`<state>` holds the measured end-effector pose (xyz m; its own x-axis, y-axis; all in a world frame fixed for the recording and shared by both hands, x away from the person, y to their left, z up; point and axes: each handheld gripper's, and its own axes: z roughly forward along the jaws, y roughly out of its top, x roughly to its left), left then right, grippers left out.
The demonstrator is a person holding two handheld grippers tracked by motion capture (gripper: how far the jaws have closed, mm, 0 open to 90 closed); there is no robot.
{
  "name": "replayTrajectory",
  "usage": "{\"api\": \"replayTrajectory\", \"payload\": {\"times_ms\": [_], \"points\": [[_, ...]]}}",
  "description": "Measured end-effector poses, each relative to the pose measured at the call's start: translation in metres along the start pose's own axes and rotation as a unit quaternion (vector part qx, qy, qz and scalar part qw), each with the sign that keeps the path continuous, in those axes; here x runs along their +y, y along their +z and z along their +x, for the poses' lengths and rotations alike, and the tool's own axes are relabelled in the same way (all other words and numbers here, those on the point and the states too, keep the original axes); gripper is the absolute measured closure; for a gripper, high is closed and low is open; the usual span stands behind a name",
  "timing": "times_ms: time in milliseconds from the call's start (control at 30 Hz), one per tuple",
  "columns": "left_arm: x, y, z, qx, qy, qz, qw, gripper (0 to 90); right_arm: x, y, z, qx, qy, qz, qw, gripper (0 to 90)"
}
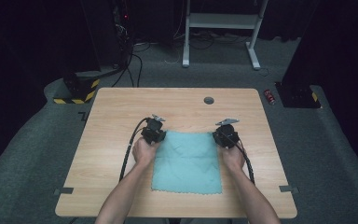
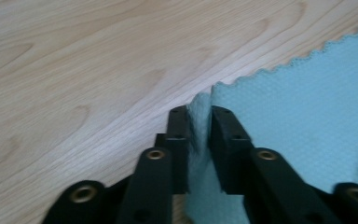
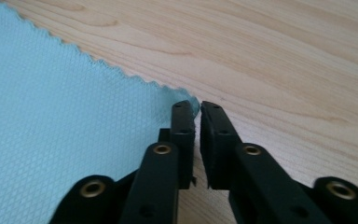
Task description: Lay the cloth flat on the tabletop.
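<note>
The high view looks down and forward from above the person's side, far off, with the whole tabletop (image 1: 121, 107) mid-frame. Each gripper view sits very near, low over the wood, looking along its jaws. All three share the blue cloth (image 1: 186, 163).

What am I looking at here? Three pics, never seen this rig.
No robot: a person holds a two-jaw gripper in each hand at a wooden table. The high view looks down from above: left gripper and right gripper sit at the far corners of a teal cloth lying flat. The other two pictures come from cameras riding on each gripper, looking along its black jaws. In the left gripper view, a pinched fold of cloth stands between the jaws. In the right gripper view, the jaws are nearly together on the cloth's corner tip.
</note>
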<state>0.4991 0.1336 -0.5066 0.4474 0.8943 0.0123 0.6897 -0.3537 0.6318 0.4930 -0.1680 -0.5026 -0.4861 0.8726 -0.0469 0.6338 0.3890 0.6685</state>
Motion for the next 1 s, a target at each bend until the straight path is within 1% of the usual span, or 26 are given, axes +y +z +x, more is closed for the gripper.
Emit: {"api": "replayTrajectory", "payload": {"times_ms": [67,133,200,233,267,300,333,367,433,500,567,600,633,667,700,733,767,800,833,867,933,1000], "points": [[-0.002,-0.005,0.003,0.004,-0.008,-0.008,0.9999,68.4,0.000,-0.002,-0.002,-0.009,0.009,-0.003,0.9999,73.2],[-0.005,-0.014,0.005,0.001,-0.008,-0.020,0.9998,65.5,-0.001,-0.009,-0.006,-0.010,0.027,-0.017,0.9994,71.7],[-0.008,-0.023,0.004,-0.009,-0.003,-0.033,0.9994,63.2,-0.003,-0.018,-0.006,0.006,0.035,-0.034,0.9988,72.7],[-0.010,-0.027,0.003,-0.011,0.006,-0.039,0.9991,61.4,-0.005,-0.021,-0.003,0.014,0.026,-0.038,0.9988,73.6],[-0.011,-0.030,0.001,-0.012,0.010,-0.043,0.9990,59.1,-0.008,-0.025,0.003,0.025,0.012,-0.041,0.9988,74.5],[-0.012,-0.032,0.000,-0.015,0.015,-0.045,0.9988,57.5,-0.009,-0.026,0.007,0.031,0.004,-0.040,0.9987,74.9],[-0.014,-0.033,-0.001,-0.019,0.022,-0.041,0.9987,56.0,-0.012,-0.026,0.011,0.038,-0.010,-0.039,0.9985,75.6],[-0.015,-0.033,-0.002,-0.020,0.024,-0.039,0.9987,55.0,-0.014,-0.026,0.017,0.048,-0.015,-0.035,0.9981,75.7],[-0.018,-0.031,-0.003,-0.012,0.036,-0.030,0.9988,54.0,-0.018,-0.024,0.023,0.057,-0.023,-0.029,0.9977,75.6],[-0.021,-0.026,0.000,-0.003,0.030,-0.016,0.9994,53.7,-0.021,-0.020,0.025,0.058,-0.028,-0.022,0.9977,75.5],[-0.026,-0.021,0.007,0.006,0.017,0.000,0.9998,53.8,-0.024,-0.017,0.024,0.058,-0.025,-0.012,0.9979,75.0],[-0.028,-0.020,0.010,0.004,0.012,-0.002,0.9999,53.9,-0.026,-0.015,0.022,0.054,-0.020,-0.006,0.9983,74.8],[-0.030,-0.020,0.014,0.002,-0.002,-0.007,1.0000,53.6,-0.028,-0.014,0.021,0.051,-0.020,-0.003,0.9985,74.9],[-0.031,-0.021,0.016,0.003,-0.009,-0.007,0.9999,53.5,-0.030,-0.014,0.019,0.049,-0.017,-0.005,0.9986,75.2],[-0.032,-0.022,0.017,0.007,-0.008,-0.006,0.9999,53.8,-0.030,-0.015,0.017,0.046,-0.017,-0.004,0.9988,74.6],[-0.033,-0.024,0.017,0.016,-0.001,-0.002,0.9999,53.9,-0.030,-0.016,0.016,0.039,-0.015,0.000,0.9991,74.0],[-0.034,-0.026,0.017,0.018,0.002,-0.003,0.9998,53.7,-0.031,-0.017,0.015,0.034,-0.018,-0.002,0.9993,73.7],[-0.036,-0.030,0.016,0.011,0.002,-0.009,0.9999,53.7,-0.031,-0.018,0.015,0.033,-0.015,-0.004,0.9993,73.5],[-0.038,-0.033,0.015,0.005,0.004,-0.008,0.9999,53.5,-0.032,-0.022,0.014,0.037,-0.013,-0.011,0.9992,73.5],[-0.041,-0.037,0.011,-0.001,0.006,-0.015,0.9999,52.8,-0.033,-0.024,0.015,0.041,-0.013,-0.016,0.9990,73.4],[-0.049,-0.048,0.003,-0.019,0.022,-0.022,0.9993,52.5,-0.036,-0.033,0.020,0.049,-0.021,-0.026,0.9982,73.0],[-0.057,-0.056,-0.006,-0.031,0.033,-0.023,0.9987,51.8,-0.041,-0.042,0.028,0.059,-0.036,-0.029,0.9972,72.5]]}}
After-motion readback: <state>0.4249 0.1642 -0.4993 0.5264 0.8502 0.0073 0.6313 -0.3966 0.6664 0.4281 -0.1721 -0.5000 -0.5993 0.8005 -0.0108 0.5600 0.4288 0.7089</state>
